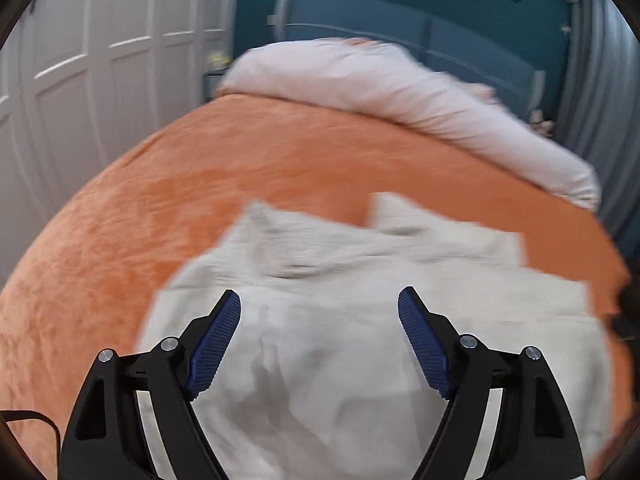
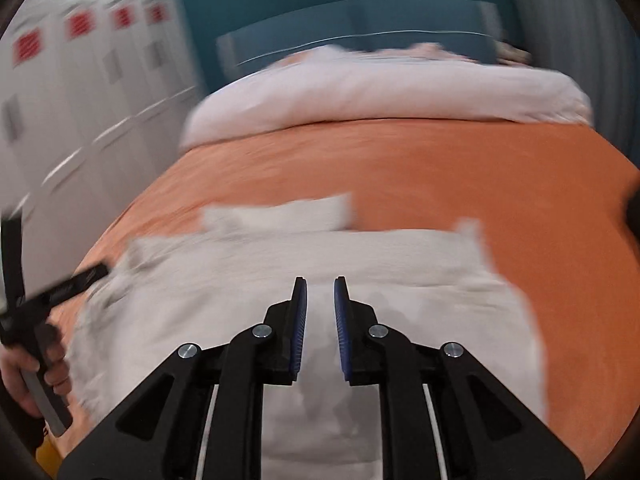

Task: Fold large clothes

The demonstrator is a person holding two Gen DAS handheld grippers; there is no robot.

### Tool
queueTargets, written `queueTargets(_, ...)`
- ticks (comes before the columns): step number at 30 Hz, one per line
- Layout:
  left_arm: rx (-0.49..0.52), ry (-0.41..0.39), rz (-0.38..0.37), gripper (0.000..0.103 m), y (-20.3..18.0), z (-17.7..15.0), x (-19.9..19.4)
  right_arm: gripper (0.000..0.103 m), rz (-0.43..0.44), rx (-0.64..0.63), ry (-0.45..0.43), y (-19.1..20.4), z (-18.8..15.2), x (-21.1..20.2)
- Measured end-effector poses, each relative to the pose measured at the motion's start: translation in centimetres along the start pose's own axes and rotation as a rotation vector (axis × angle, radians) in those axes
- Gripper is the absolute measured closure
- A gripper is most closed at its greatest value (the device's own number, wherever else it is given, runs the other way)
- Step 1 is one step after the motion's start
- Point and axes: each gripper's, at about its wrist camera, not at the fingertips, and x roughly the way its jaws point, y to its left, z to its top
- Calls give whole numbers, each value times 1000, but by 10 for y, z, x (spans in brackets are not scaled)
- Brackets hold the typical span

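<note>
Item 1, your left gripper [image 1: 319, 300]: jaws spread wide, blue ribbed pads [image 1: 214, 346] angled outward, nothing between them. It hangs above the near part of the garment, not touching the cloth as far as the blur allows. From the right wrist view the same tool [image 2: 60, 284] shows at the far left edge, gripped in your bare hand [image 2: 30, 376].

Item 2, your right gripper [image 2: 321, 286]: jaws drawn close with a narrow gap showing between the blue pads [image 2: 300, 328]; no fabric is pinched in that gap. It is held over the middle of the garment.

Item 3, pale grey-white garment [image 1: 360, 320]: lies spread and rumpled on the bedspread, on the near half of the bed, directly under both tools. Two flaps or corners stick out along its far edge; motion blur hides whether they are sleeves or a collar.

Item 4, orange bedspread [image 1: 240, 160]: covers the mattress, bare beyond the garment.

Item 5, white duvet [image 2: 380, 96]: bunched across the head of the bed.

Item 6, blue headboard [image 1: 400, 28] against a teal wall.

Item 7, white panelled wardrobe doors [image 1: 100, 60]: to the left of the bed.
</note>
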Motion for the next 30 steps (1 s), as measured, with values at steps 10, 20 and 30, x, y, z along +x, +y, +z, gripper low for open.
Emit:
queueTargets(10, 147, 71, 36, 12, -46, -49, 53, 91, 57, -114, 117, 61, -54, 62)
queueTargets(20, 175, 70, 71, 8, -43, -59, 73, 91, -20, -166, 132, 69, -64, 73)
queueTargets(30, -171, 13, 32, 8, 75, -43, -36, 88, 39, -55, 203, 76, -81, -4)
